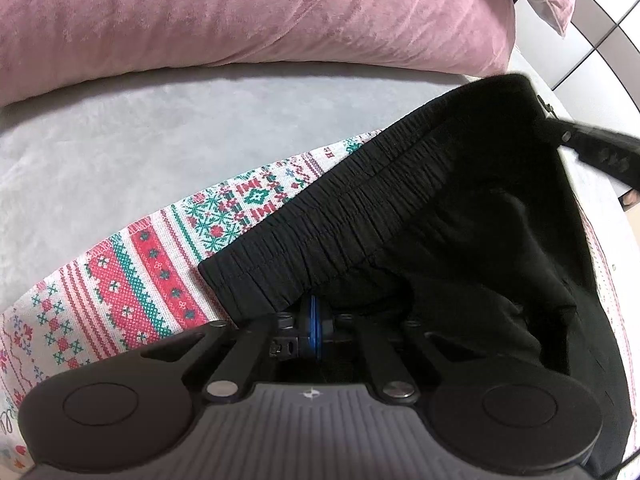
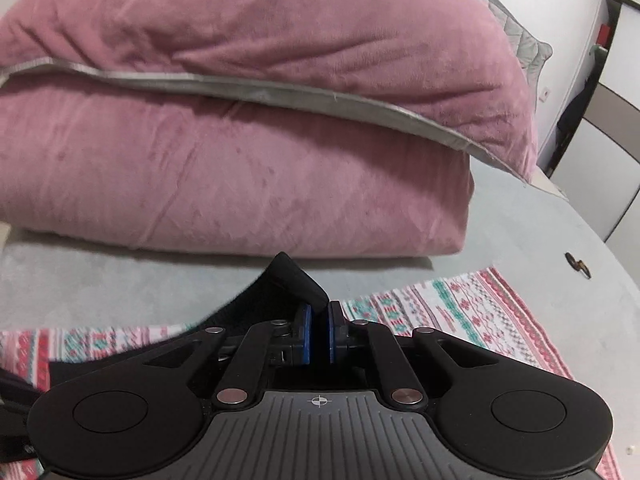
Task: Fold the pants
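The black pants (image 1: pixel 420 208) lie bunched on the patterned cloth (image 1: pixel 132 280) that covers the grey bed (image 1: pixel 160 120). In the left wrist view the gathered waistband runs from 7 o'clock up toward 1 o'clock, and the rest of the fabric sags in loose folds at 4 o'clock. We hold 2 corners of that waistband. The left tongs (image 1: pixel 314 326) are narrow and pinched on the waistband's near end, fabric draped over the blue pads (image 1: pixel 316 312). The right tongs (image 2: pixel 319 330) are clamped on a raised tip of black cloth that sticks up at 12 o'clock between the pads, and in the left view they show at 2 o'clock holding the far end.

As we judge it, the step is to lift and stretch the waistband so the legs hang even. To do it well, we keep both grips firm, draw the 2 corners apart until the elastic edge runs straight, and raise them level together so the bunched cloth below shakes out before we lay it flat. The pink duvet (image 2: pixel 240 140) sits at 12 o'clock, near enough to snag, so we work toward our side.
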